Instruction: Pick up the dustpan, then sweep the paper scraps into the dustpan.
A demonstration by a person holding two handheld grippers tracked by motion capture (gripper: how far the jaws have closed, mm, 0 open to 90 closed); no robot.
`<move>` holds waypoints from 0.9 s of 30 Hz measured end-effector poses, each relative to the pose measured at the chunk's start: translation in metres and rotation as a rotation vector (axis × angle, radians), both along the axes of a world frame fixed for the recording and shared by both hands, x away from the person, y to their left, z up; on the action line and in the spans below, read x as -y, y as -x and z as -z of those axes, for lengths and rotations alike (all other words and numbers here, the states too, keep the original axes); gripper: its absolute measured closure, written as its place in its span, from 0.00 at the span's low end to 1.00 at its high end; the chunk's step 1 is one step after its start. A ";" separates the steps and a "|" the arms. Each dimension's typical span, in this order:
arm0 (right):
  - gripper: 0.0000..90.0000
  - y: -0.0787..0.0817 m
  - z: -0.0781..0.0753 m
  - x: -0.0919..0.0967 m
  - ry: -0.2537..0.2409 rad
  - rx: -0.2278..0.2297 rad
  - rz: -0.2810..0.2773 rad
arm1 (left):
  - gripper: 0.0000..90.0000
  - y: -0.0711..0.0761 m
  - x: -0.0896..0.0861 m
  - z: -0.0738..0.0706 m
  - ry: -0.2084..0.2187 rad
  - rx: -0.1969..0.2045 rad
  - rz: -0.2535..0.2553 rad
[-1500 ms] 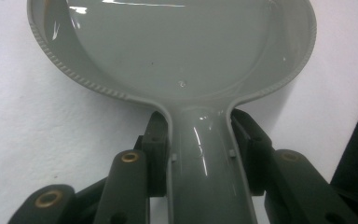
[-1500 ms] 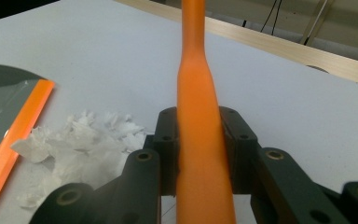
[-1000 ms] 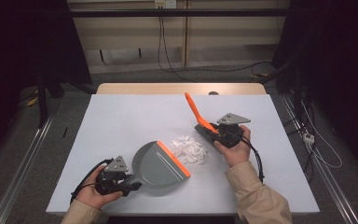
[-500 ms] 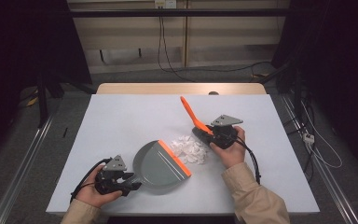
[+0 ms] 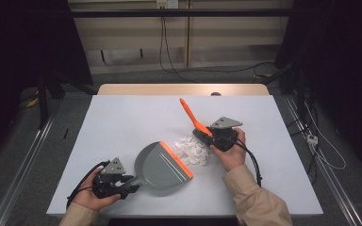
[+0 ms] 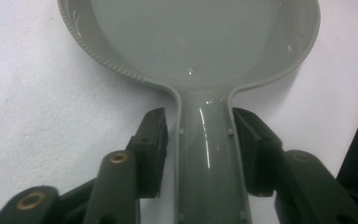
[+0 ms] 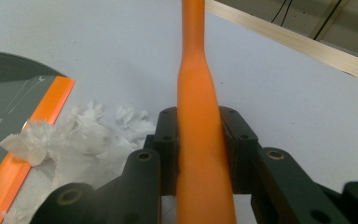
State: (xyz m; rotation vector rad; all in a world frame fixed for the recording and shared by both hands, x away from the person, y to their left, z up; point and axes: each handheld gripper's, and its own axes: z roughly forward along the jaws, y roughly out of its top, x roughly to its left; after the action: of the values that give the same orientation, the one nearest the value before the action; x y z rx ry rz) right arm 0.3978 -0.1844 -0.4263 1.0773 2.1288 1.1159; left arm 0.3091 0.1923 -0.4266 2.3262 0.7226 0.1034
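Here the white tabletop [image 5: 122, 122] carries a grey dustpan [image 5: 162, 162], its orange lip facing the shredded paper [image 5: 193, 150] just beside it. The left gripper [image 5: 122, 181] straddles the dustpan's handle, and its fingers [image 6: 151, 140] have just been closing, gaps showing either side. The right gripper [image 5: 207, 136], nearer the paper, clenches an orange brush [image 5: 191, 115], handle slanting up and away, paper lying pan-side of it.
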 end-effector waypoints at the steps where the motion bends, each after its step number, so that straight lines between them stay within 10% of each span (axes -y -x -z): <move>1: 0.79 0.000 0.000 0.000 -0.001 0.000 -0.001 | 0.67 0.000 0.000 -0.001 -0.013 0.001 0.006; 27: 0.79 0.001 0.000 -0.007 -0.001 -0.003 -0.005 | 0.69 -0.002 -0.005 -0.007 -0.022 -0.030 -0.027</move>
State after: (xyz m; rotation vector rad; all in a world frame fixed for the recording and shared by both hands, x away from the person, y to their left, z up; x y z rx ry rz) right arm 0.3968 -0.1772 -0.4265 1.0751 2.1343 1.1184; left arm 0.3106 0.1971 -0.4199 2.3442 0.7719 0.0890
